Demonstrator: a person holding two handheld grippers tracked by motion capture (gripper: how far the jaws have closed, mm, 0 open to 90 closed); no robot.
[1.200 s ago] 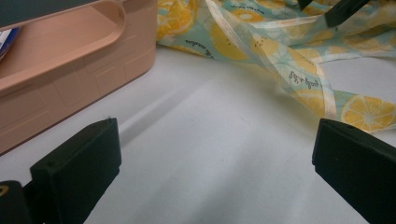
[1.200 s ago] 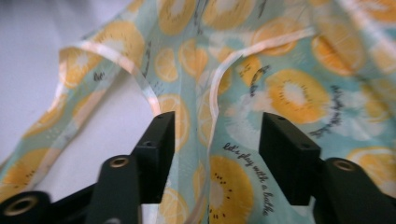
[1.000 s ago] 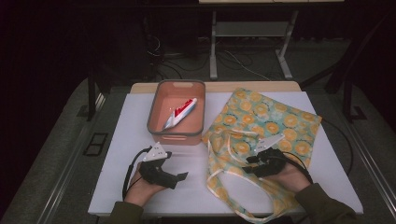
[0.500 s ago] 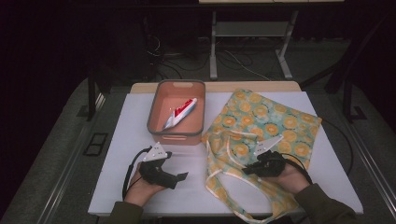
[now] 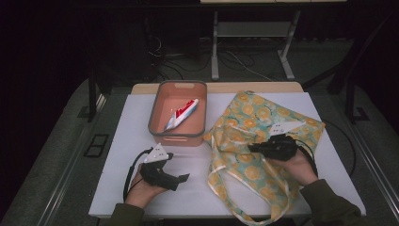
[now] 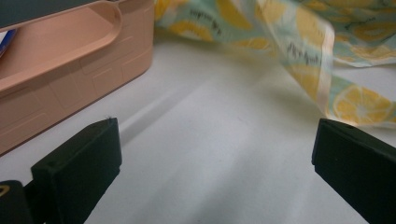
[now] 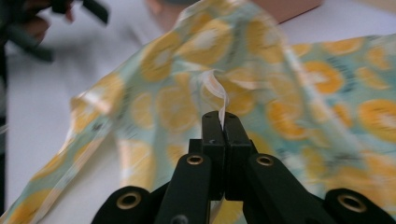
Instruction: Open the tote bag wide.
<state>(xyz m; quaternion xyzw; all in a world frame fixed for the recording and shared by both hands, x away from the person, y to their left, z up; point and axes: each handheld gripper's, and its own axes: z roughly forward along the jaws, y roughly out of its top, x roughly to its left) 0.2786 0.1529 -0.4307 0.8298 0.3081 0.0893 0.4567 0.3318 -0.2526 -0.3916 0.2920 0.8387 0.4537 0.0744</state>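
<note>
Pinching the cloth bag (image 5: 263, 136) edge, the right gripper (image 7: 223, 122) looks set to lift it open — the left gripper (image 5: 181, 178) waits wide apart, empty, near the tub (image 5: 162, 96) holding the tube (image 5: 181, 114)

No print on the bag (image 6: 299, 51) is legible.

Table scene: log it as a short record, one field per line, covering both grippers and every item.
surface: white table top
bin: orange bin at the far middle of the table
bin contents: red, white and blue packet
bag: lemon-print tote bag lying right of the bin, handles toward the person
left gripper: open, over bare table, holding nothing
right gripper: shut on a fold of the bag's fabric, lifting it
</note>
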